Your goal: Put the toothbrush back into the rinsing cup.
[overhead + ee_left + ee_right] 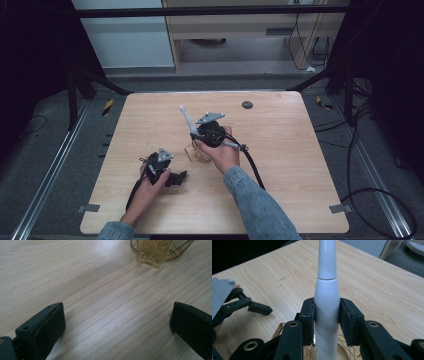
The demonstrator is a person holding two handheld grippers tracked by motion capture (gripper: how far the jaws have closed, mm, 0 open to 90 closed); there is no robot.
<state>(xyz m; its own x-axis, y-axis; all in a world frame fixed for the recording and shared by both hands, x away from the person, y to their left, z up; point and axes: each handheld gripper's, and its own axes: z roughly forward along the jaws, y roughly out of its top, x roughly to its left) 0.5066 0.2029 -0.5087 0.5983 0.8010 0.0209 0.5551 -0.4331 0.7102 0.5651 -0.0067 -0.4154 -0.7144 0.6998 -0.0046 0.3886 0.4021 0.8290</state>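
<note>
Right gripper (327, 315) pinches white toothbrush (326, 300) above wire-caged glass holder (160, 250); left gripper (117, 325), at seven o'clock, spread, idle; tilted handle may snag rim, tipping unsteadied holder.

Glossy white plastic toothbrush (326, 307), gold wire holder (175, 252), matt wooden table (280, 145).

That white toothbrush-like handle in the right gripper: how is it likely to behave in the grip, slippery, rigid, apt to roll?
The white handle looks glossy and tapered, so it may slide along the pads of the right gripper, which is shut on it. It keeps straight past the jaws, so probably rigid. Being round, it would likely roll if laid on the table.
</note>
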